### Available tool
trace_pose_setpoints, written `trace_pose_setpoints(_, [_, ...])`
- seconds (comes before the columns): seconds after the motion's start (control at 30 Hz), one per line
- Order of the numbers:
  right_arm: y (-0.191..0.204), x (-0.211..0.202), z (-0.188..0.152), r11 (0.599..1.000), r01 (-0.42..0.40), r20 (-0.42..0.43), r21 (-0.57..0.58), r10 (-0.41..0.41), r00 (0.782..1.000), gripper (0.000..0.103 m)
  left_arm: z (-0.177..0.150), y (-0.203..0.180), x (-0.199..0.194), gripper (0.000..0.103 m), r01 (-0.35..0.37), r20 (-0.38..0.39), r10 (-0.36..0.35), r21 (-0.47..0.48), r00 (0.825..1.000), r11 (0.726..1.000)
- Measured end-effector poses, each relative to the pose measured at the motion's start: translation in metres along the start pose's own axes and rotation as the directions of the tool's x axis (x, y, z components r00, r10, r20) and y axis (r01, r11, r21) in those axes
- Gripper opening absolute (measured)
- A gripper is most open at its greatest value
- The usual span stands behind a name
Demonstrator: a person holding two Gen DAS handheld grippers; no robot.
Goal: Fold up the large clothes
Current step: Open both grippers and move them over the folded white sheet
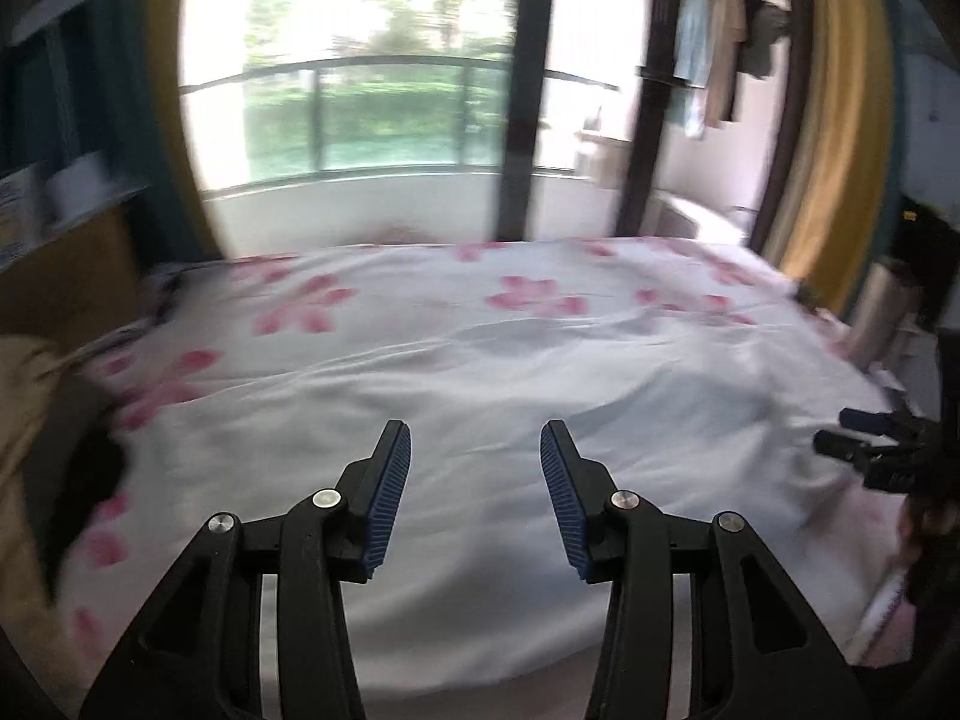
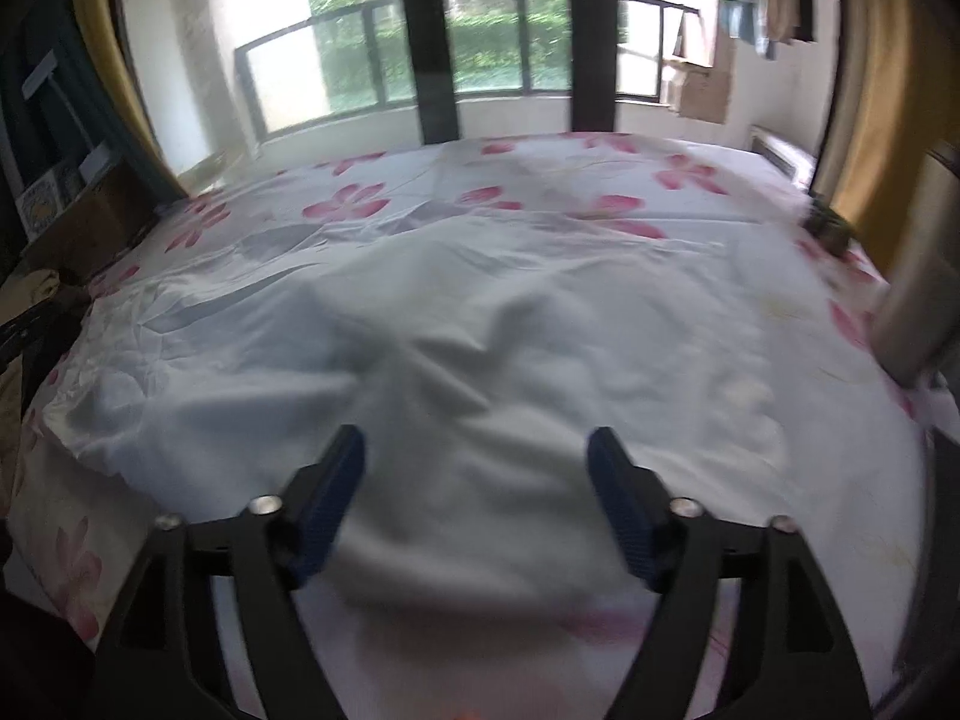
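A large white garment (image 2: 480,330) lies spread and wrinkled on a bed with a white sheet printed with pink flowers (image 2: 348,204). It also shows in the left wrist view (image 1: 540,396). My right gripper (image 2: 477,450) is open and empty, hovering just above the garment's near part. My left gripper (image 1: 475,444) is open and empty above the garment's near edge. The right gripper's black fingers (image 1: 858,450) show at the right edge of the left wrist view.
A large window with a balcony railing (image 1: 372,114) stands behind the bed. Yellow curtains (image 1: 834,120) hang at the right. A wooden shelf (image 2: 90,210) and a tan cloth (image 1: 24,420) lie to the left. Clothes (image 1: 720,54) hang at the back right.
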State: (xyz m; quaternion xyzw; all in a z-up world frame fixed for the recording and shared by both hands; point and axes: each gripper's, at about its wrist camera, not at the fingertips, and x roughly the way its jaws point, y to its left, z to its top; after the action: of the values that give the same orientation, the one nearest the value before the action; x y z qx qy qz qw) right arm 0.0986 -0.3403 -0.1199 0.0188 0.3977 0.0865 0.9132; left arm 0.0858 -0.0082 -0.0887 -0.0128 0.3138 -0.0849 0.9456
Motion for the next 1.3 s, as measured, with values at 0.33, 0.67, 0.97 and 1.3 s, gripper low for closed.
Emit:
trace_pose_setpoints(0.33, [-0.077,-0.018,-0.034,0.964,0.132,-0.042,0.229,-0.126,0.991,0.09,-0.001,-0.032,0.056,0.048,0.13,-0.049,-0.135,-0.084,0.99,0.988])
trace_pose_setpoints(0.67, [-0.072,0.007,-0.02,0.946,-0.033,-0.001,0.323,0.036,0.999,0.1,-0.018,-0.03,0.097,0.048,0.082,-0.158,-0.096,-0.095,0.983,0.992])
trace_pose_setpoints(0.97, [-0.025,0.04,0.006,0.933,-0.157,0.016,0.325,0.16,0.987,0.103,-0.021,-0.034,0.103,0.048,0.034,-0.175,-0.048,-0.084,0.983,0.996])
trace_pose_setpoints(1.3, [0.01,0.073,0.031,0.895,-0.291,0.079,0.337,0.282,0.956,0.09,-0.021,-0.037,0.103,0.048,0.039,-0.178,-0.053,-0.079,0.983,0.996])
